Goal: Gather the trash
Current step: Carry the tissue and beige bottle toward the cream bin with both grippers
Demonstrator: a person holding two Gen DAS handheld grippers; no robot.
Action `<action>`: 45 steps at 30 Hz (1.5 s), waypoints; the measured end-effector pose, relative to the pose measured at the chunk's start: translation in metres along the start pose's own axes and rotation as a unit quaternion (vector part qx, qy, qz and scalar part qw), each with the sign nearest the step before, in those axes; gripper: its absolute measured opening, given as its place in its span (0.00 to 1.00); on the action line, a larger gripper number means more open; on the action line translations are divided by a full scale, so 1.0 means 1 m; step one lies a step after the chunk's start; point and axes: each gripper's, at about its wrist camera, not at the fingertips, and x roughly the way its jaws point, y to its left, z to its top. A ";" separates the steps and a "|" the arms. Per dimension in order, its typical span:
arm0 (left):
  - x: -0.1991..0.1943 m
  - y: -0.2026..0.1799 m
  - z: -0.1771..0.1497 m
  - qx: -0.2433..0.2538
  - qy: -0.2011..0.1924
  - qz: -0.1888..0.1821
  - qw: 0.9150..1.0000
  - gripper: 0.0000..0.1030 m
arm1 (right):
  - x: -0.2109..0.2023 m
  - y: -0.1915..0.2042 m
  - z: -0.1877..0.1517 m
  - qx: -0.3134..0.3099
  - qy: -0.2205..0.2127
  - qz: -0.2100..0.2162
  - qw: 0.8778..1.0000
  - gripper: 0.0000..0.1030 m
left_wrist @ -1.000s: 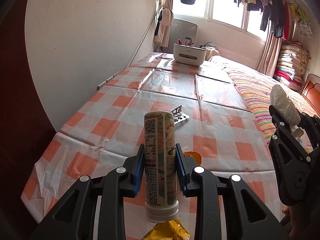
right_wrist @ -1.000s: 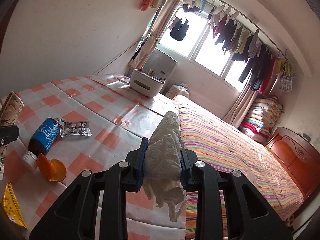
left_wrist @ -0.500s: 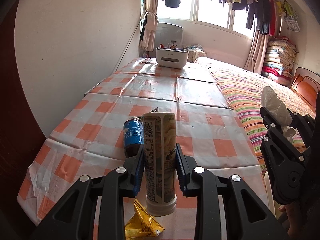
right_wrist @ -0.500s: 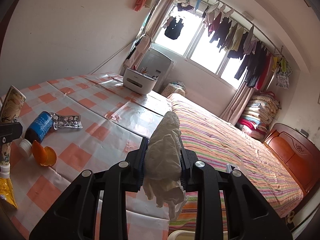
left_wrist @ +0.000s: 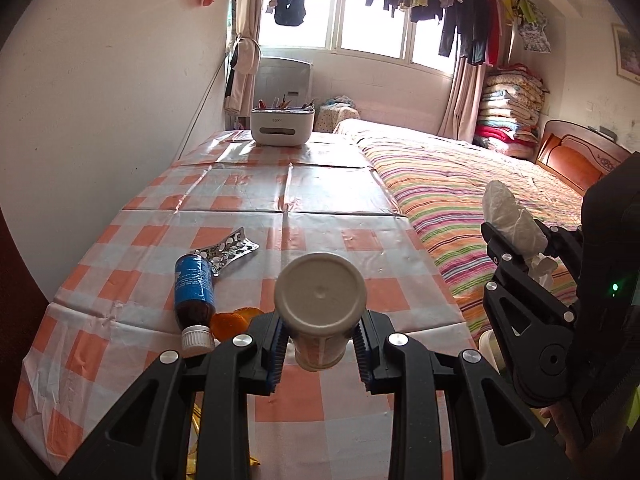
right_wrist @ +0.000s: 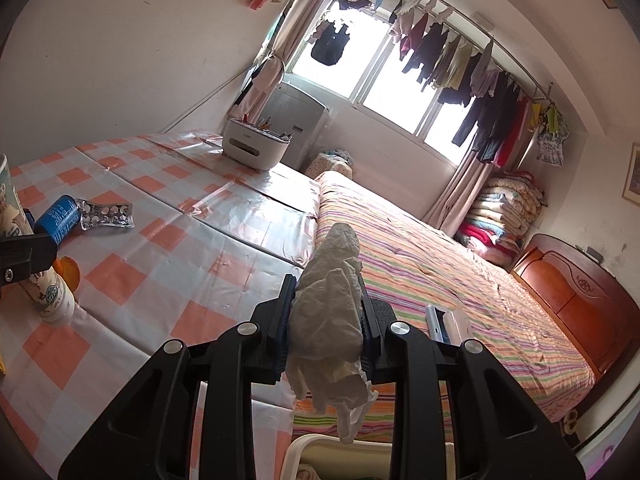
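Observation:
My left gripper is shut on a tall printed tube-shaped container, tipped so its flat beige end faces the camera; the same container shows at the left edge of the right wrist view. My right gripper is shut on a crumpled white tissue wad, also seen as the tissue wad at the right of the left wrist view. On the checked tablecloth lie a brown bottle with a blue label, an orange peel and a foil pill blister.
A white organiser box stands at the table's far end. A striped bed runs along the table's right side. A white bin rim shows below the right gripper. A yellow wrapper peeks under the left gripper.
Both grippers drew back toward the table's near edge, keeping their loads. The container tipped forward so its flat end now faces the left camera. The bin rim came into the right wrist view.

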 end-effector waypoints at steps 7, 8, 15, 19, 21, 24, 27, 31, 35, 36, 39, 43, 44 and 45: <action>-0.001 -0.017 0.002 0.012 -0.006 -0.034 0.999 0.27 | -0.003 -0.016 -0.008 0.007 0.007 -0.015 1.000 0.26; -0.001 -0.019 0.002 0.013 -0.007 -0.039 0.999 0.27 | -0.003 -0.018 -0.010 0.006 0.008 -0.018 1.000 0.26; 0.002 -0.034 -0.001 0.021 -0.001 -0.064 0.998 0.27 | -0.009 -0.035 -0.023 0.006 0.018 -0.031 0.999 0.26; 0.005 -0.043 -0.004 0.022 0.007 -0.077 0.997 0.27 | -0.016 -0.047 -0.031 0.011 0.022 -0.036 0.999 0.26; 0.005 -0.049 -0.006 0.026 0.011 -0.084 0.996 0.27 | -0.020 -0.054 -0.034 0.020 0.026 -0.033 0.999 0.26; 0.004 -0.059 -0.008 0.033 0.013 -0.094 0.995 0.27 | -0.024 -0.064 -0.041 0.022 0.030 -0.041 0.998 0.26; 0.003 -0.070 -0.010 0.042 0.016 -0.104 0.994 0.27 | -0.029 -0.074 -0.048 0.027 0.033 -0.046 0.998 0.26; -0.001 -0.087 -0.012 0.054 0.017 -0.118 0.991 0.27 | -0.035 -0.089 -0.057 0.038 0.039 -0.051 0.997 0.26; -0.003 -0.106 -0.015 0.064 0.021 -0.132 0.989 0.27 | -0.039 -0.104 -0.067 0.050 0.044 -0.053 0.996 0.26; -0.003 -0.111 -0.016 0.068 0.021 -0.135 0.988 0.27 | -0.040 -0.107 -0.069 0.053 0.045 -0.054 0.996 0.26; -0.005 -0.125 -0.019 0.077 0.024 -0.144 0.986 0.27 | -0.042 -0.118 -0.075 0.062 0.048 -0.060 0.995 0.26; -0.005 -0.143 -0.024 0.089 0.030 -0.153 0.984 0.27 | -0.046 -0.133 -0.083 0.082 0.051 -0.056 0.994 0.26; -0.005 -0.146 -0.025 0.092 0.032 -0.156 0.983 0.27 | -0.046 -0.135 -0.083 0.086 0.052 -0.056 0.993 0.26; -0.005 -0.150 -0.026 0.094 0.034 -0.158 0.982 0.27 | -0.047 -0.139 -0.085 0.091 0.053 -0.055 0.993 0.26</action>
